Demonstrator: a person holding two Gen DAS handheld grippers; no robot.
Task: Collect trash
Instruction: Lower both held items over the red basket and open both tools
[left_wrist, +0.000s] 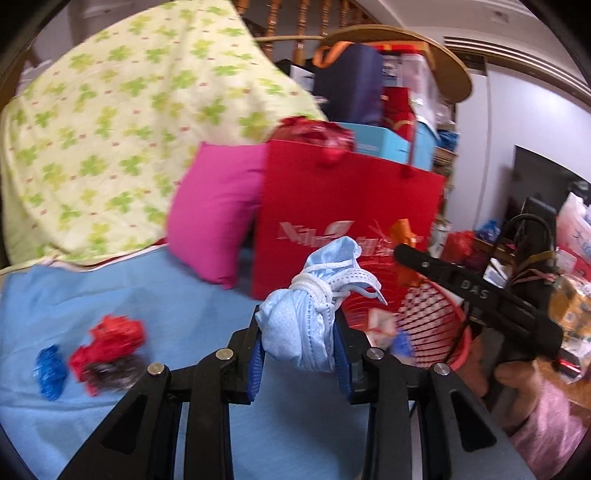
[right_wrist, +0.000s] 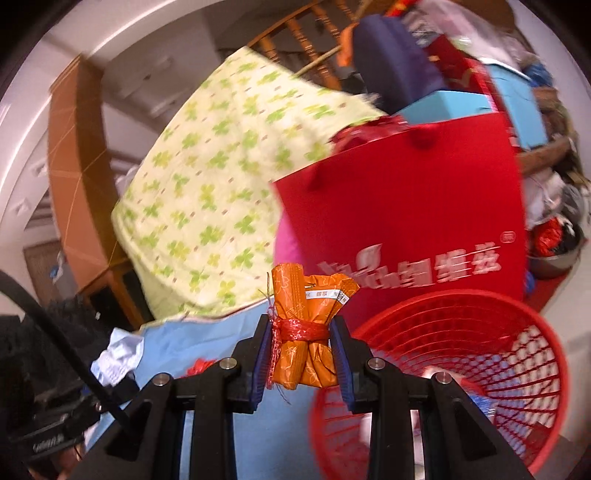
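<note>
1. Pinched between the blue pads of the left gripper (left_wrist: 299, 345) is a bundled pale-blue face mask (left_wrist: 308, 314), tied round with its white ear loops; the jaws are pressed against its sides and it is held clear of the blue sheet (left_wrist: 147, 295)

2. Clamped likewise in the right gripper (right_wrist: 303, 354) is an orange wrapper bundle (right_wrist: 306, 332) bound with red string, its loose threads hanging below the jaws

3. Just beside and below the right gripper stands the red mesh basket (right_wrist: 517, 332), with some scraps already inside; in the left wrist view it is seen to the right, beyond the mask

4. Left on the sheet, well apart from the basket, are a red crumpled scrap (left_wrist: 110, 339), a blue scrap (left_wrist: 50, 369) and a dark clump (left_wrist: 110, 371) touching the red one; these are judged not yet collected

5. Behind stand a red paper bag (left_wrist: 343, 206), a pink cushion (left_wrist: 214, 210) and a clover-print quilt (left_wrist: 110, 129)

6. Risks are judged thus: the mask's loops could snag on a jaw at release, so that it is dragged back out; either bundle could be dropped short onto the rim if released early; the two grippers could be knocked together over the narrow opening
</note>
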